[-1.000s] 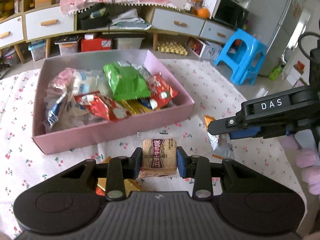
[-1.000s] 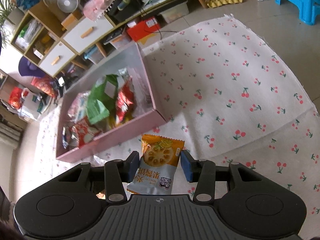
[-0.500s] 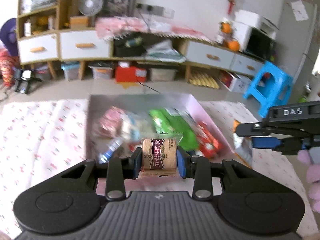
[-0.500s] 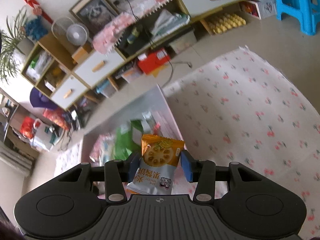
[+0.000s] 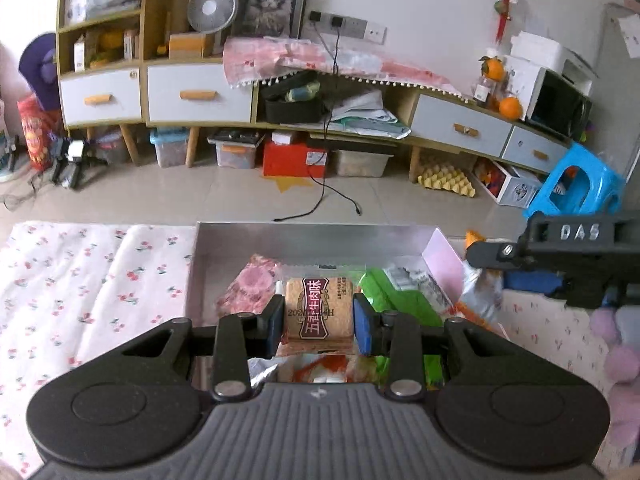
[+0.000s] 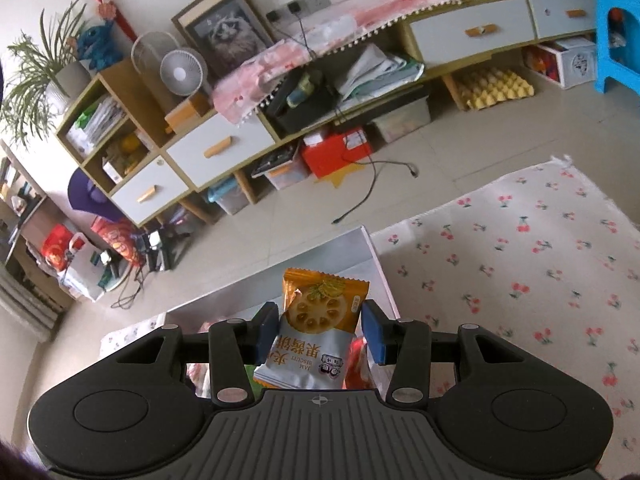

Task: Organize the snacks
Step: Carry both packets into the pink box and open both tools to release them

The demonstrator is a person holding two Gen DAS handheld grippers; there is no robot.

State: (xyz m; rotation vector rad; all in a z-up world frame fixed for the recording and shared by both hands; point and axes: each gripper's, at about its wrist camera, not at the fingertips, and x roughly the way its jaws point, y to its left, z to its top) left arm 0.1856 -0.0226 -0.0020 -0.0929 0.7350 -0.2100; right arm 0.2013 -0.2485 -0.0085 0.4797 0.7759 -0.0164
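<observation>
Glossy wrappers, matt plastic, printed cloth

The brown beef snack packet (image 5: 319, 309) and orange-and-white jam biscuit packet (image 6: 316, 334) look like shiny film; black ribbed gripper body (image 5: 320, 432) matt plastic; cherry-print cloth (image 6: 532, 264) soft, woven.

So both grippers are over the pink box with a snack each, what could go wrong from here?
The jam biscuit packet in the right gripper hangs near the pink box wall on that side, so a release here may drop it on the rim or cloth.

The left gripper holds the brown beef snack over an already heaped pile; it might slide off.

The grippers are close together and could bump.
</observation>
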